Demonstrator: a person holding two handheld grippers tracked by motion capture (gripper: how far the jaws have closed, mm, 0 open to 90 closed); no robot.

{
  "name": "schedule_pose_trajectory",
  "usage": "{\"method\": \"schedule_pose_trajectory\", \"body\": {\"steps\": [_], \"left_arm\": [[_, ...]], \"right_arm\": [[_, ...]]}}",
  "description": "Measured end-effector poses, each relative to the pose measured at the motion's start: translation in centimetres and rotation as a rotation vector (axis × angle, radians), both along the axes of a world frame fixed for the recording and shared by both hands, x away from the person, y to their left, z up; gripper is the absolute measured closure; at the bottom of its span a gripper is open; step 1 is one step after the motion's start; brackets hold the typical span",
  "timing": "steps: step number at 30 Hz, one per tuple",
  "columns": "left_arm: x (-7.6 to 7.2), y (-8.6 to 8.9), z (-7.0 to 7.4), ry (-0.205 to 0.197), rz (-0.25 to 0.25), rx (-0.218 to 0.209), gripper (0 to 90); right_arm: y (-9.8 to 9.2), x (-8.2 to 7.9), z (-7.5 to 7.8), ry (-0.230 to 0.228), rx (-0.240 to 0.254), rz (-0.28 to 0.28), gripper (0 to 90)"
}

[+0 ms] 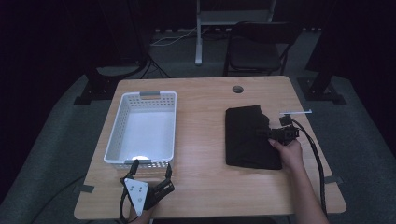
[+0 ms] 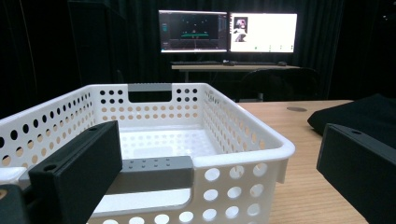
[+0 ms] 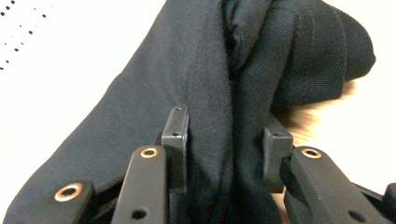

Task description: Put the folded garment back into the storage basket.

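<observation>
Plainly, white basket holds nothing; black cloth lies apart.

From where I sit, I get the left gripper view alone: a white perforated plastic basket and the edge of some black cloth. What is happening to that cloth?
Observer: The right hand-held gripper has a raised fold of the black folded cloth pinched between its jaws.
Operator: And where is my own gripper?
Observer: From above, the left hand-held gripper sits with its jaws open at the near short end of the white perforated plastic basket, by the front edge of the wooden table.
Operator: Who holds the other one?
Observer: A person's hand, reaching in from the table's right front.
</observation>
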State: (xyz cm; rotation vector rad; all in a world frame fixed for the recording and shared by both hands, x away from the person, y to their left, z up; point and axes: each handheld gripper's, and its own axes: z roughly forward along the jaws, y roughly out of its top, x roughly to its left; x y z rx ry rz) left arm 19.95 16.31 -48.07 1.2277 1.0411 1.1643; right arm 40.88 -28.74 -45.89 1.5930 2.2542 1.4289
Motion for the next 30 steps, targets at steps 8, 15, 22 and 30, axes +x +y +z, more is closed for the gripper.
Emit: {"method": "schedule_pose_trajectory", "body": {"steps": [8, 15, 22, 30], "left_arm": [[0.0, 0.0, 0.0, 0.001, 0.000, 0.000, 1.3], [0.0, 0.0, 0.0, 0.001, 0.000, 0.000, 1.3], [0.0, 0.0, 0.0, 0.000, 0.000, 0.000, 1.4], [0.0, 0.0, 0.0, 0.001, 0.000, -0.001, 1.3]], "right_arm": [[0.2, -0.8, 1.8, -0.046, 0.025, 0.013, 64.7], [0.6, -1.3, 3.6, -0.071, 0.039, 0.024, 66.2], [-0.3, -2.0, 4.7, -0.101, 0.122, -0.005, 70.2], [-0.1, -2.9, 7.4, -0.151, 0.110, -0.010, 73.3]]}}
